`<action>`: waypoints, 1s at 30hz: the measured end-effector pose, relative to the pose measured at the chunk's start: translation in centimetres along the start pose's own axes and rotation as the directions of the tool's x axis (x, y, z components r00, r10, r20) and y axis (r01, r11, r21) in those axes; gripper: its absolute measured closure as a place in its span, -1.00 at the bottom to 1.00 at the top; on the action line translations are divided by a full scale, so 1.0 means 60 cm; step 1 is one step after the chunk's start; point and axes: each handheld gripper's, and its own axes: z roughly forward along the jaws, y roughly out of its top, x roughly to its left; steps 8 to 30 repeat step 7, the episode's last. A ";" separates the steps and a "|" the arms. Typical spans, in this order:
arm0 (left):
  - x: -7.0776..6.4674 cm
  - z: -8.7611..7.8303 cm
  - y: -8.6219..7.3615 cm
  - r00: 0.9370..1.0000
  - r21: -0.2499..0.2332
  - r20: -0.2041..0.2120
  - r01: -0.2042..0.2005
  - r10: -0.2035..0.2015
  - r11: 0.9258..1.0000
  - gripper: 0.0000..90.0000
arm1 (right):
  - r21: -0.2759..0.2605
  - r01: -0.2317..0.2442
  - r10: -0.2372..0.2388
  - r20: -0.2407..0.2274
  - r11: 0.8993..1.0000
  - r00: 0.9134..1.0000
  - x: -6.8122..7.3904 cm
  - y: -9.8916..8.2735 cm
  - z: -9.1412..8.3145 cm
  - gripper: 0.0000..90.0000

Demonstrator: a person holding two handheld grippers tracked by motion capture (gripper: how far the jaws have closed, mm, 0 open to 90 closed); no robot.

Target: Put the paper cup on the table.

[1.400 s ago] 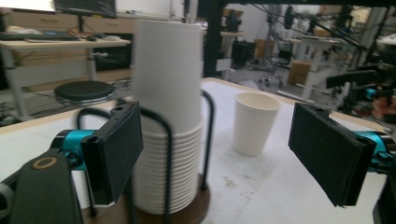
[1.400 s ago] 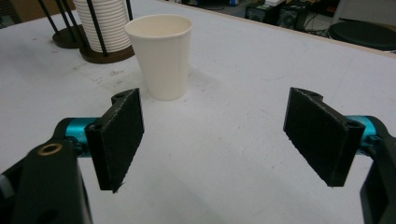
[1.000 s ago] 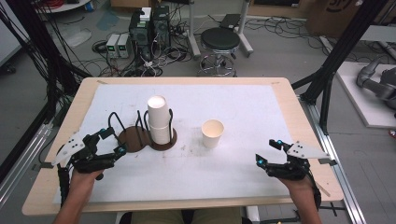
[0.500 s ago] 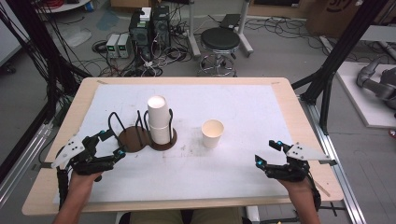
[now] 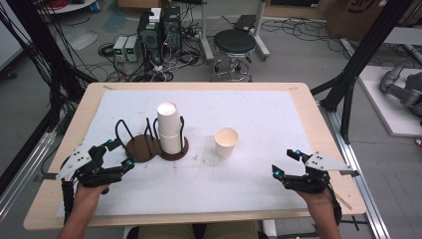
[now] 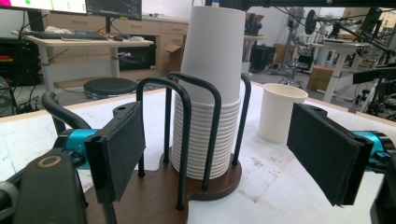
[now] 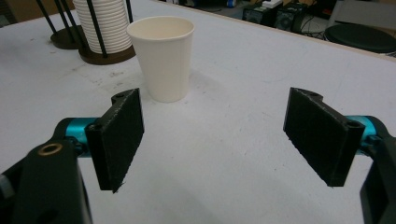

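Ribbed cup stack (image 6: 205,126), wire holder (image 6: 182,140), smooth cup (image 7: 162,58)

We've got the left hand-held gripper (image 5: 114,157) sitting on the counter (image 5: 298,107) with the cup stack (image 5: 169,127) in its wire holder (image 5: 149,144) just ahead of it. The single cup (image 5: 226,142) stands apart, ahead-left of our right hand-held gripper (image 5: 286,164), between both grippers. Stool (image 5: 234,42) sits on the floor beyond.

Left hand-held gripper (image 5: 115,155) jaws apart; right hand-held gripper (image 5: 284,162) jaws apart, both low
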 end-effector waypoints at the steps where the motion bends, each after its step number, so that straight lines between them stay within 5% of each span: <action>1: 0.000 0.000 0.000 1.000 0.000 0.000 0.000 0.000 1.000 -0.57 | -0.002 0.003 -0.003 0.000 1.000 1.000 0.000 0.000 0.000 -0.54; 30: 0.000 0.000 -0.001 1.000 0.001 -0.002 0.002 -0.002 1.000 -0.57 | -0.004 0.003 -0.003 0.001 1.000 1.000 -0.001 0.000 0.001 -0.54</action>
